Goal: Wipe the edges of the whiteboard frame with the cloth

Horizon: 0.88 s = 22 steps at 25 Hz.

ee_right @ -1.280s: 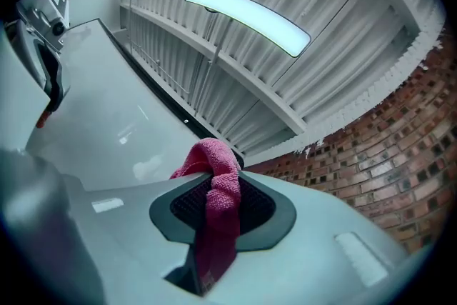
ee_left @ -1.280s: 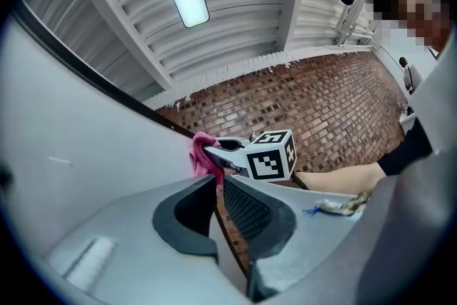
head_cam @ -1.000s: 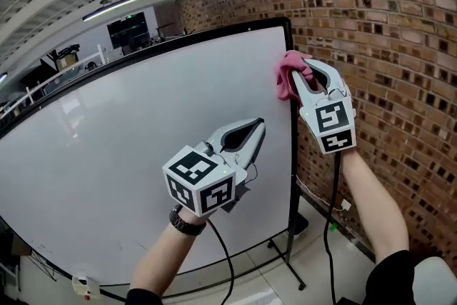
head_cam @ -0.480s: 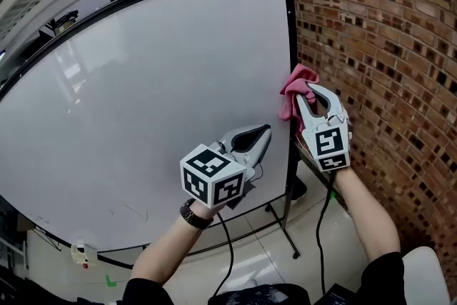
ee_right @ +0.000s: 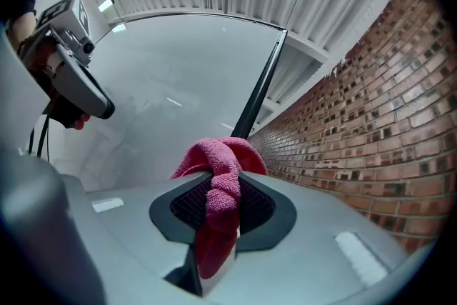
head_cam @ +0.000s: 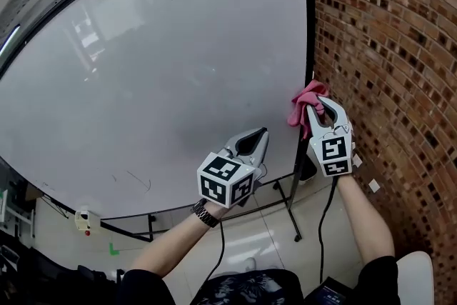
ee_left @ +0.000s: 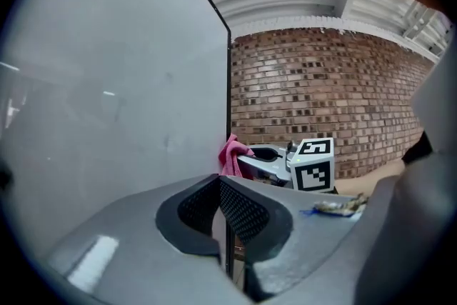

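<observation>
A large whiteboard (head_cam: pixel 164 61) with a thin black frame (head_cam: pixel 308 18) fills the head view. My right gripper (head_cam: pixel 314 105) is shut on a pink cloth (head_cam: pixel 305 100), which rests against the lower part of the frame's right edge. The pink cloth (ee_right: pixel 218 182) bunches between the jaws in the right gripper view, with the black frame (ee_right: pixel 258 93) rising behind it. My left gripper (head_cam: pixel 260 133) is shut and holds nothing, its tips near the board's surface left of the frame. In the left gripper view the cloth (ee_left: pixel 230 156) and the right gripper (ee_left: pixel 275 161) sit by the frame (ee_left: pixel 229 89).
A brick wall (head_cam: pixel 385 46) stands close behind the board's right edge. The board's black stand legs (head_cam: pixel 289 203) spread over the tiled floor (head_cam: pixel 243 239). Cables hang from both grippers. A small white device (head_cam: pixel 83 220) hangs by the board's lower left.
Both grippers have come down along the board. The cloth has slid from near the frame's top right corner to its lower part. The head view has tilted down toward the floor.
</observation>
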Tool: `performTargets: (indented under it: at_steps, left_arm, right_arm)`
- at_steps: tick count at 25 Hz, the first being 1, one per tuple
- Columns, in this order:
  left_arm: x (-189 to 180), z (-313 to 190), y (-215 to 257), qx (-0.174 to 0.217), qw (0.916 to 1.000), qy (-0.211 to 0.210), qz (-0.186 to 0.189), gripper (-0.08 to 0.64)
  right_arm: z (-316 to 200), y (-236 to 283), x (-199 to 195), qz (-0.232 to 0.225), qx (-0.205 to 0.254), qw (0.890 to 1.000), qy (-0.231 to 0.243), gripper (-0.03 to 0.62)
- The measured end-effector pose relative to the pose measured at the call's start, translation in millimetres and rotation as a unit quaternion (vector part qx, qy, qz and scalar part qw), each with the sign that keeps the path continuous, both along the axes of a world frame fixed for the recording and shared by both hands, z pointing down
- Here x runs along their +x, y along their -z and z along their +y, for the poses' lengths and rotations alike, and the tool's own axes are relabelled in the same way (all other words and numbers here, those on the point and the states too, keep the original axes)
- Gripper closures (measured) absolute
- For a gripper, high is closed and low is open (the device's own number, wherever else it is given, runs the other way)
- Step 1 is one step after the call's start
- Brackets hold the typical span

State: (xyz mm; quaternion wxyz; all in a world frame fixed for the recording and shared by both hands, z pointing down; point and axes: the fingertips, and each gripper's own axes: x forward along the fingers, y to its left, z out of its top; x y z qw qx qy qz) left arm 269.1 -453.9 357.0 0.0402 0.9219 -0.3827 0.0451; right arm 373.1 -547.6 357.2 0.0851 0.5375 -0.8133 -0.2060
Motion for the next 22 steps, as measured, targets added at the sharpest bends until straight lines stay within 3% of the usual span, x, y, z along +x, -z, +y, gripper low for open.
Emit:
performTargets:
  at_steps: [3,8,11,14,18,22]
  left_arm:
    - [0,1,-6,-0.012,0.9998,0.012,0.013,0.560]
    - [6,11,-34,-0.035,0.9992,0.021,-0.008,0.560]
    - [9,19,-51,-0.050,0.9986,0.019,0.002,0.560]
    - [6,16,-78,-0.077,0.9962,0.038,0.016,0.560]
    - [-10,13,-145,-0.146,0.9854,0.086,0.016,0.560]
    - [-29,30,-205,-0.201,0.9723,0.117,0.021,0.560]
  right_arm:
    - [-1,-26,0,-0.004,-0.021,1.000,0.003,0.511]
    - [-1,-98,-1,-0.012,-0.080,0.997,0.005,0.511]
    - [2,-144,0,-0.026,-0.119,0.993,0.008,0.511]
    - [0,-171,2,-0.041,-0.122,0.992,0.016,0.511]
    - [-5,-232,-3,-0.054,-0.168,0.984,0.023,0.511]
    - [3,-324,-5,-0.075,-0.255,0.964,0.011,0.511]
